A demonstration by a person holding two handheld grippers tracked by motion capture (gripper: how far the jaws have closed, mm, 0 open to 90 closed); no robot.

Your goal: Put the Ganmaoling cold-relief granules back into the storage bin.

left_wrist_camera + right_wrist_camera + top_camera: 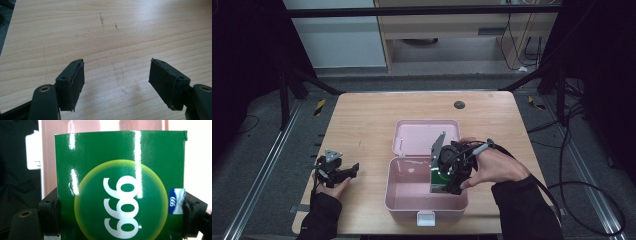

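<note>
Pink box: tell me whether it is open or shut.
Open. The pink box has its lid swung back flat on the table, interior exposed.

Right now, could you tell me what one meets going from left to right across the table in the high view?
Left gripper resting open on the table → pink box with its lid open → right gripper, shut on a green carton over the box.

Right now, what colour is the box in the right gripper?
Glossy green box with a yellow-green circle and white 999 print; clearest in the right gripper view.
</note>
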